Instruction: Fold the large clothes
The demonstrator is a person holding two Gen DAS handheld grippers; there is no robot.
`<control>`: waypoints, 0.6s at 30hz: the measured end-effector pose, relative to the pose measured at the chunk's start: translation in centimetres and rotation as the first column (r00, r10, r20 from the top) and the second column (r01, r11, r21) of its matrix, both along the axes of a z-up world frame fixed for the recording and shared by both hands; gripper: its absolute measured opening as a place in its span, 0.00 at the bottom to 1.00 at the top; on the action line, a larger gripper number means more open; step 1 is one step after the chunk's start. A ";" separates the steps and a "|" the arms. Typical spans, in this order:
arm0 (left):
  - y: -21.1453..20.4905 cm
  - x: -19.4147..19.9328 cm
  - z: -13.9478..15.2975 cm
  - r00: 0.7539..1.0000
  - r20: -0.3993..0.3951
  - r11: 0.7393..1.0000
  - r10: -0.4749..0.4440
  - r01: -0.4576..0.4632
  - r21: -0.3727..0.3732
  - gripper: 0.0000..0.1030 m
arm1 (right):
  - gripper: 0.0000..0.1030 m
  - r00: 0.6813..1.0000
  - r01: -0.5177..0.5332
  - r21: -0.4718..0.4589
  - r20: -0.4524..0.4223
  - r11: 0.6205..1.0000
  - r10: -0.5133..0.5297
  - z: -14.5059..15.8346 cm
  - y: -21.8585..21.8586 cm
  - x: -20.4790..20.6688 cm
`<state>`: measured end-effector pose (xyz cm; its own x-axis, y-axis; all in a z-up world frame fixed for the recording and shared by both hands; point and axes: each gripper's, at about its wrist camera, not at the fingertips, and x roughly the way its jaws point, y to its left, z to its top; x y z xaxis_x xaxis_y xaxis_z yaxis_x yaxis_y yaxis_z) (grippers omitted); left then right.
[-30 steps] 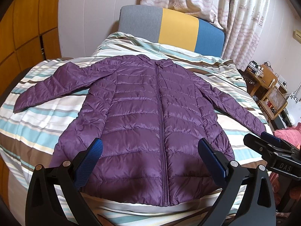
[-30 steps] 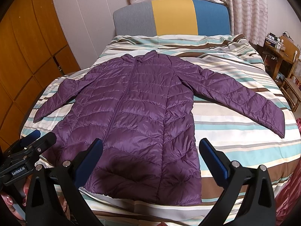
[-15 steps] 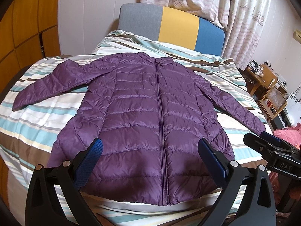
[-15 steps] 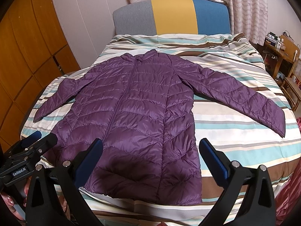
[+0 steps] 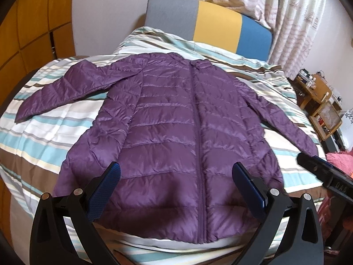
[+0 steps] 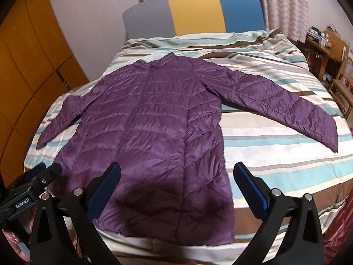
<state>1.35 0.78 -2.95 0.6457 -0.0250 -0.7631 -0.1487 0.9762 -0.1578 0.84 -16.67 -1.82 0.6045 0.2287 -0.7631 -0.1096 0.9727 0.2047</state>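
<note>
Both grippers are held wide apart in the jaws and nothing is gripped or touched. Left gripper (image 5: 176, 174) is hung above the hem of the purple jacket (image 5: 183, 132), straddling the zip line; right gripper (image 6: 177, 174) is hung above the hem's right half. Little is changed against half a second ago: the views are nudged slightly nearer the jacket, the jacket itself is not shifted, and no fold is begun, so the task is judged to be at its very start, with the approach to the hem under way.

Jacket is laid flat, zipped, front up, on the striped bed cover (image 6: 275, 132), hem at the near edge, collar toward the grey-yellow-blue headboard (image 6: 194, 13). Sleeves are spread out to either side of the jacket body, one sleeve (image 6: 286, 108) angled down on the right. Wooden shelves (image 5: 324, 114) are seen beyond the jacket's right sleeve.
</note>
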 end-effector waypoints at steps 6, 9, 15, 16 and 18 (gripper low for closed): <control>2.1 2.4 -2.0 0.999 -0.019 0.999 0.040 -0.040 0.027 0.97 | 0.98 0.994 0.090 0.100 0.052 0.991 -0.095 -2.7 -3.9 2.6; 3.6 4.1 -3.3 0.997 -0.022 0.996 0.075 -0.074 0.049 0.97 | 0.98 0.988 0.145 0.087 -0.075 0.986 -0.138 -5.5 -6.1 5.1; 6.5 8.0 -5.5 0.989 -0.037 0.978 0.143 -0.135 0.158 0.97 | 0.98 0.926 0.372 0.149 -0.130 0.916 -0.355 -9.5 -13.5 8.3; 6.9 8.5 -5.7 0.988 -0.040 0.977 0.148 -0.140 0.162 0.97 | 0.98 0.915 0.399 0.170 -0.134 0.901 -0.380 -9.9 -14.6 8.5; 7.9 9.8 -6.2 0.987 -0.041 0.976 0.158 -0.150 0.156 0.97 | 0.98 0.884 0.466 0.218 -0.154 0.857 -0.441 -10.6 -16.8 9.1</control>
<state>11.12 8.72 -9.14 0.5912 0.1909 -0.7836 -0.3036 0.9528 0.0031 9.91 -33.48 -12.46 0.6136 0.1311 -0.7786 0.3638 0.8283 0.4261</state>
